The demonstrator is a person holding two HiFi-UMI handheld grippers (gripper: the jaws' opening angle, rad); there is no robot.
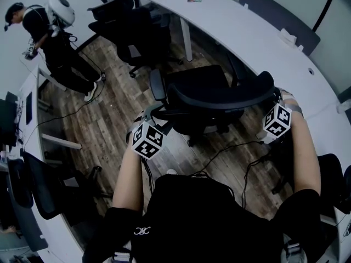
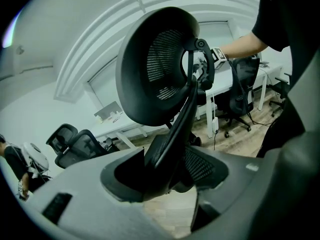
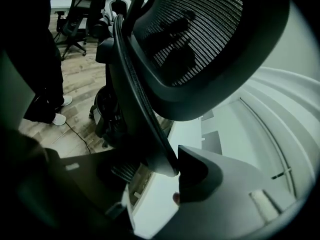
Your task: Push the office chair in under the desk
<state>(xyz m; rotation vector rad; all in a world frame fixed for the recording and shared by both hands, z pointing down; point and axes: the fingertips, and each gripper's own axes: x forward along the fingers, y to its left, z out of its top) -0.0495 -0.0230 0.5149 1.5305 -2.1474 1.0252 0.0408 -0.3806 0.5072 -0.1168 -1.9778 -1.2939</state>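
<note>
- Head view: the curved white surface (image 1: 258, 37) runs from 12 to 3 o'clock.
- Office chair (image 1: 203, 100) stands at centre, just beside that surface's edge, backrest toward 6 o'clock.
- Left hand-held gripper (image 2: 165, 179) is clamped on the backrest rim at 8 o'clock.
- Right hand-held gripper (image 3: 165, 169) is clamped on it at 4 o'clock.

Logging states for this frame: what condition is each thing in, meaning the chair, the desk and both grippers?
office chair: upright, seat facing the desk, not tucked under it.
desk: top mostly bare, a few small items at the far end.
left gripper: shut on one side edge of the backrest.
right gripper: shut on the backrest's other side edge.
</note>
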